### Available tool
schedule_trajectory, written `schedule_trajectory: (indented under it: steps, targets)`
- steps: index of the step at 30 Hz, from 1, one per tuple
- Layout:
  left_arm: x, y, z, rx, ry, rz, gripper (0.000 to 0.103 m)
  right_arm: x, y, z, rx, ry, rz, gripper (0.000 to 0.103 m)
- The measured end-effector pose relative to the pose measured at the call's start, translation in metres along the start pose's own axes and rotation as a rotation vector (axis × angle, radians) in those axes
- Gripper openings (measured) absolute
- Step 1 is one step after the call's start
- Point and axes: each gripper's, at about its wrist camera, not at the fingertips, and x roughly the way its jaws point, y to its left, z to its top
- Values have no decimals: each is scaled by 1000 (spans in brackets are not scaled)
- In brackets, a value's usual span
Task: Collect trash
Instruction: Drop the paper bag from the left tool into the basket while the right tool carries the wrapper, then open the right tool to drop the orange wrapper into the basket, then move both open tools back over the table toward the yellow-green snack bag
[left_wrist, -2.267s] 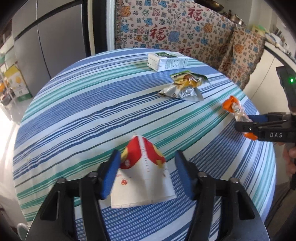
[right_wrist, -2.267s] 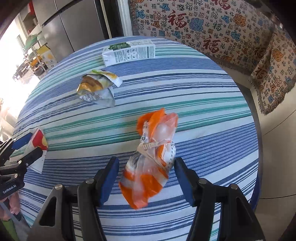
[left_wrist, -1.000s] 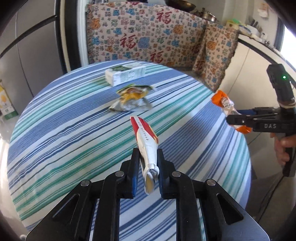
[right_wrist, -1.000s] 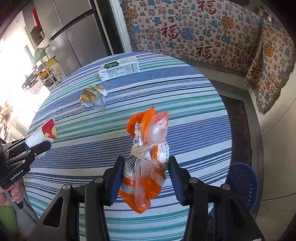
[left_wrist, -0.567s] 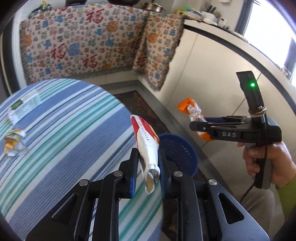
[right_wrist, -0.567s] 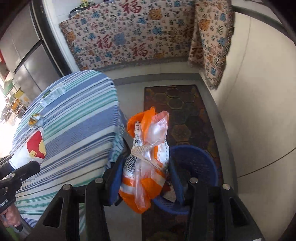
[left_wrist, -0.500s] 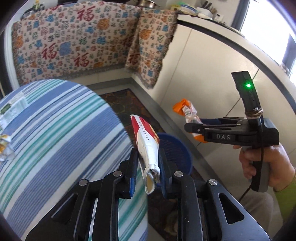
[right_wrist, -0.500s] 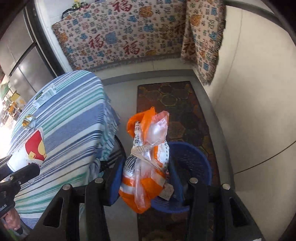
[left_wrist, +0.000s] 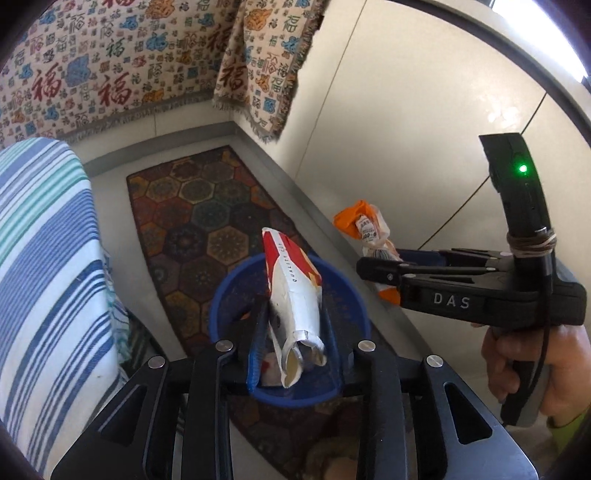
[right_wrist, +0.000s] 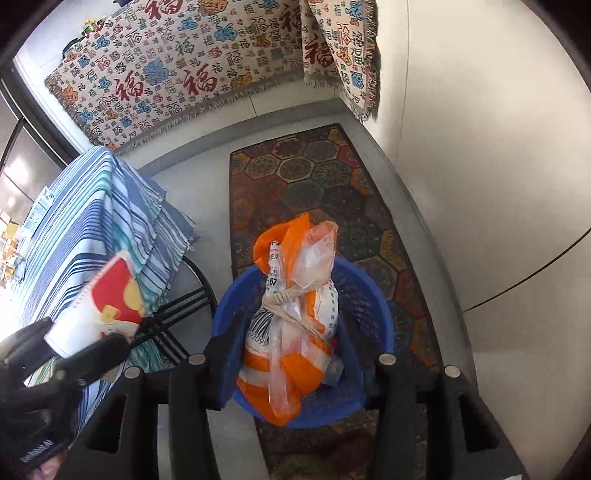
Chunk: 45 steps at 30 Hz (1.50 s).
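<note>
Floor: grey, carrying a hexagon-patterned rug; striped tabletop edging the left. Blue round plastic bin sitting on the rug. My left hand-held gripper is opening around a flattened paper cup above the bin. My right hand-held gripper is clenching a crinkled orange plastic bag over it.
</note>
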Motion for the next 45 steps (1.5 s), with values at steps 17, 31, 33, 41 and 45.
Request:
schedule_trajectory:
  steps: [17, 31, 33, 41, 45]
  targets:
    - [65, -14, -5, 68, 51, 35, 65, 20, -31, 3, 113, -7, 2, 56]
    - [-63, 0, -21, 4, -132, 53, 92, -31, -4, 11, 14, -210, -157, 73]
    - [-90, 14, -36, -4, -152, 94, 96, -38, 10, 11, -25, -234, -162, 73]
    - [-156, 123, -112, -131, -105, 369, 97, -71, 131, -1, -203, -325, -18, 73]
    - [-177, 171, -134, -186, -86, 482, 97, -65, 218, -31, -335, -272, 162, 74]
